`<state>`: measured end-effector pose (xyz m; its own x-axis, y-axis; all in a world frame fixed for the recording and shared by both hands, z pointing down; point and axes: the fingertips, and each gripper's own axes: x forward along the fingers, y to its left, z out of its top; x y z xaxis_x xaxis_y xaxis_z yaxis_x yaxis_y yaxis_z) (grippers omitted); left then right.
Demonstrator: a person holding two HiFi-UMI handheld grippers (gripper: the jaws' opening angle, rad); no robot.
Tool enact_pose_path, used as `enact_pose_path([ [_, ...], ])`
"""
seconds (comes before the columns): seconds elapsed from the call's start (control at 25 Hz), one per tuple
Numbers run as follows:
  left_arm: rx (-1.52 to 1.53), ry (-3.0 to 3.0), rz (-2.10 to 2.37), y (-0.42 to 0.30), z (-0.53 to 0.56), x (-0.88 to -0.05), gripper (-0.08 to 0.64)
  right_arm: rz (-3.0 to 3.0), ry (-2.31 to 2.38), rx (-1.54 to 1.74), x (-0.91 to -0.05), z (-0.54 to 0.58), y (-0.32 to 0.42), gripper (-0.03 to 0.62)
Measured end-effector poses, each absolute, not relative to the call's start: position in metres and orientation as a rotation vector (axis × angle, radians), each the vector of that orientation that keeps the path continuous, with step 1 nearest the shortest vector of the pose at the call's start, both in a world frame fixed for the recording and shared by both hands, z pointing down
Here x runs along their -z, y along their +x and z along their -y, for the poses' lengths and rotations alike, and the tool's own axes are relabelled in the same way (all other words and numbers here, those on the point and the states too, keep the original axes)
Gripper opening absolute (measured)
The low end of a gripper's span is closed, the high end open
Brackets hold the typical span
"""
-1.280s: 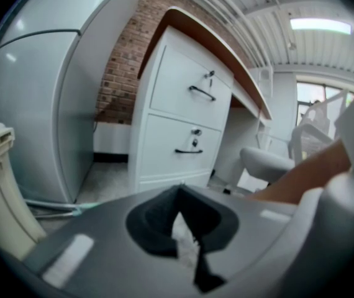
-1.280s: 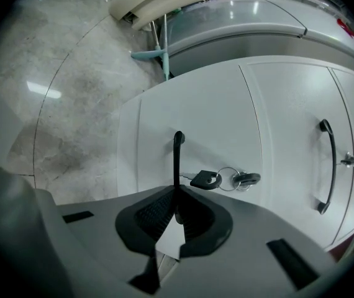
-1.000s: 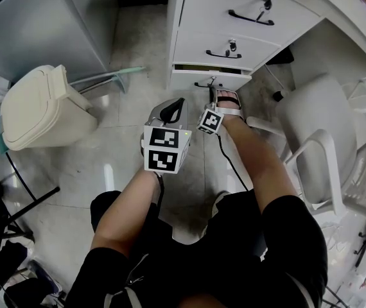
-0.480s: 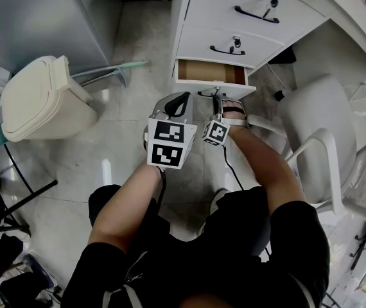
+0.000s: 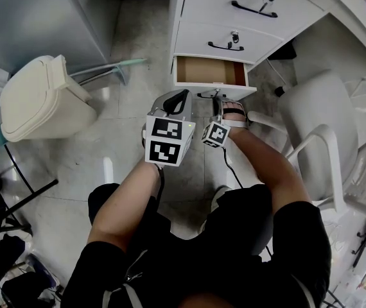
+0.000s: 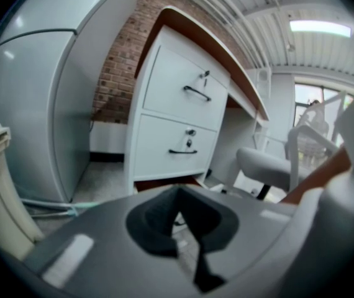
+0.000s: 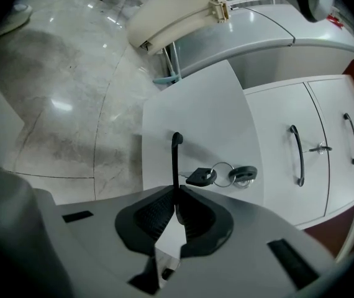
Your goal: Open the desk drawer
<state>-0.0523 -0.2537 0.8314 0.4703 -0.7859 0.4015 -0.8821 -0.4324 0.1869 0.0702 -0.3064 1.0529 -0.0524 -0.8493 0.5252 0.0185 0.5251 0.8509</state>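
Note:
The white desk's bottom drawer stands pulled out, its brown inside showing. My right gripper is shut on the drawer's black handle. In the right gripper view the thin handle runs straight into the closed jaws of that gripper, and a key on a ring hangs from the drawer front. My left gripper hovers just left of the drawer front, shut with nothing in it. From the left gripper I look at the two closed upper drawers.
A cream lidded waste bin stands on the tiled floor to the left, with a grey cabinet behind it. A white chair is close on the right. A cable trails over the floor by the person's legs.
The bottom drawer has slid out from nearly closed to well open. My right gripper came back toward the person with the handle in it. The left gripper barely shifted.

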Motion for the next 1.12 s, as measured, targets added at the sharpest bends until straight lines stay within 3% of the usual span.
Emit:
enact_pose_path([
  [0.28, -0.387, 2.340, 1.388, -0.051, 0.256, -0.841, -0.002, 1.629, 0.858, 0.717, -1.027, 0.285, 0.067, 0.017],
  [0.56, -0.394, 2.326, 1.391, -0.052, 0.260, -0.846, -0.002, 1.939, 1.176, 0.351, -0.943, 0.285, 0.077, -0.002],
  [1.12, -0.326, 2.347, 1.461, -0.038, 0.272, -0.826, -0.002, 2.424, 1.601, -0.042, -0.800, 0.307, 0.102, -0.002],
])
